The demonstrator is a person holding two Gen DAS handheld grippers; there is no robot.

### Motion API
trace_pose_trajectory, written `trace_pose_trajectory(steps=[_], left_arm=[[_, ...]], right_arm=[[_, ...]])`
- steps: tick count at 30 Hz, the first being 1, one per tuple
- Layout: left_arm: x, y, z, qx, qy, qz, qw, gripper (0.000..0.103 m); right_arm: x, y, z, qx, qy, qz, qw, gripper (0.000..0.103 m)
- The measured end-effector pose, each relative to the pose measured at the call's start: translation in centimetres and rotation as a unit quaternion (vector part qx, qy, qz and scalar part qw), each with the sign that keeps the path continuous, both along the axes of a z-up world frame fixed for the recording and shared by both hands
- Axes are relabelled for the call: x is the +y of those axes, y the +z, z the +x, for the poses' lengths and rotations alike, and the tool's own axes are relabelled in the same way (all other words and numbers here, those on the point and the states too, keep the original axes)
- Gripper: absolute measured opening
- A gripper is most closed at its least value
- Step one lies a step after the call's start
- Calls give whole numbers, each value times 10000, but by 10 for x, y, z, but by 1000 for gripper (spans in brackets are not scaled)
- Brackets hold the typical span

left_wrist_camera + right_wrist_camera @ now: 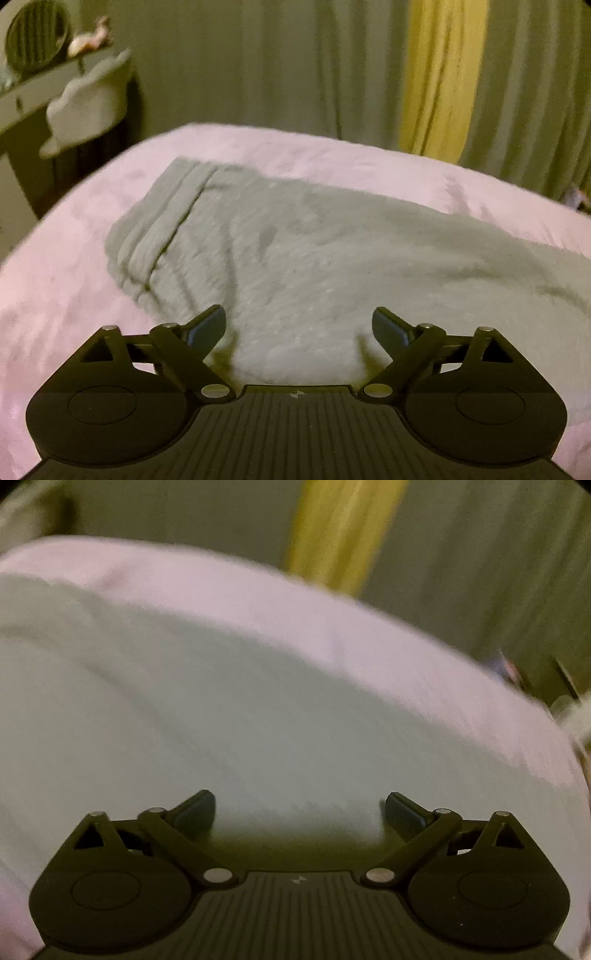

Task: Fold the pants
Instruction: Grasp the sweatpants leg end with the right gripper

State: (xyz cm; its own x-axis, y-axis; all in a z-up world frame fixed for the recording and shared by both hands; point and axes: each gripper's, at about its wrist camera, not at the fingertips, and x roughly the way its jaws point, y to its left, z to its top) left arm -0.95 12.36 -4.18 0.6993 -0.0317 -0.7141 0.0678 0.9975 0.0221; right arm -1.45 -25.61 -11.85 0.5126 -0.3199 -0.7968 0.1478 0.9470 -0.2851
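Lying across a pink bedspread [74, 229], the pale grey ribbed pants [295, 251] stretch from a gathered waistband [147, 236] at the far left toward the right, with creases running through the middle of the cloth. Both tools stand with their jaws spread wide and nothing between them: the left gripper [298, 325] sits low over the near edge of the fabric just right of the waistband, and the right gripper [299, 808] hovers over a smoother stretch of the same garment [221, 701], its view too blurred to show any seam or hem. Judging from this layout, the step at hand looks like taking hold of the near edge to begin a fold. To do it well, each pair of fingers should straddle the edge and pinch every layer at once, since soft knit slips and a single-layer grab would drag the fold askew. Lifting both sides evenly should keep the creases from deepening. Green and yellow curtains [439, 74] hang beyond the bed
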Motion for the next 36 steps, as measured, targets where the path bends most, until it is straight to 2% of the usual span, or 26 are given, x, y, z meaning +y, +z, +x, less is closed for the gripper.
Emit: trace_pose_trajectory(steps=[2,4,6,8,9,11,13,15,18,22,25,26,28,29,30,31,32,36], left_arm=[[-16,6,-3,3,-104,176,9998,94],[-28,11,-4,66,-122,103,9999,94],[-36,13,-5,218,-103,-186,9995,95],[-41,13,-5,422,-8,-620,9972,95],[-44,11,-5,538,63,-833,9951,95],[-47,5,-3,755,238,-1242,9891,95],[-48,-1,-4,926,472,-1453,9839,95],[-48,-3,-1,982,733,-1368,9830,95],[-45,-6,0,1040,1092,-1279,9803,95],[-38,-8,0,1081,1372,-1294,9761,95],[-38,-11,4,1190,1498,-1293,9730,95],[-37,-12,5,1224,1526,-1290,9721,95],[-37,-14,6,1268,1548,-1300,9711,95],[-37,-15,7,1283,1551,-1303,9708,95],[-37,-16,8,1298,1553,-1301,9706,95],[-36,-17,8,1315,1564,-1309,9701,95],[-36,-17,7,1331,1575,-1333,9694,95],[-33,-17,6,1330,1617,-1450,9670,95]], right_arm=[[-42,4,-26,-253,-439,420,9978,99],[-76,8,-46,-340,-1197,245,9919,99],[-116,12,-67,-399,-2171,475,9742,99],[-153,17,-92,-538,-3093,892,9452,99],[-165,20,-104,-621,-3377,785,9359,99],[-180,23,-125,-701,-3598,533,9288,99],[-198,24,-152,-947,-3830,811,9153,99],[-212,23,-178,-1323,-4027,1298,8964,99],[-222,24,-208,-1978,-3917,1919,8778,99],[-229,20,-224,-2012,-4526,1661,8527,99],[-243,3,-240,-2206,-4695,2282,8239,98],[-244,1,-244,-2339,-4665,2326,8207,98],[-242,3,-244,-2448,-4565,2418,8205,93],[-245,2,-242,-2534,-4554,2533,8150,92],[-247,0,-244,-2617,-4568,2601,8094,84],[-244,-2,-248,-2695,-4551,2651,8062,64],[-245,-4,-246,-2697,-4538,2731,8042,60],[-249,-10,-246,-2766,-4632,2775,7950,56]])
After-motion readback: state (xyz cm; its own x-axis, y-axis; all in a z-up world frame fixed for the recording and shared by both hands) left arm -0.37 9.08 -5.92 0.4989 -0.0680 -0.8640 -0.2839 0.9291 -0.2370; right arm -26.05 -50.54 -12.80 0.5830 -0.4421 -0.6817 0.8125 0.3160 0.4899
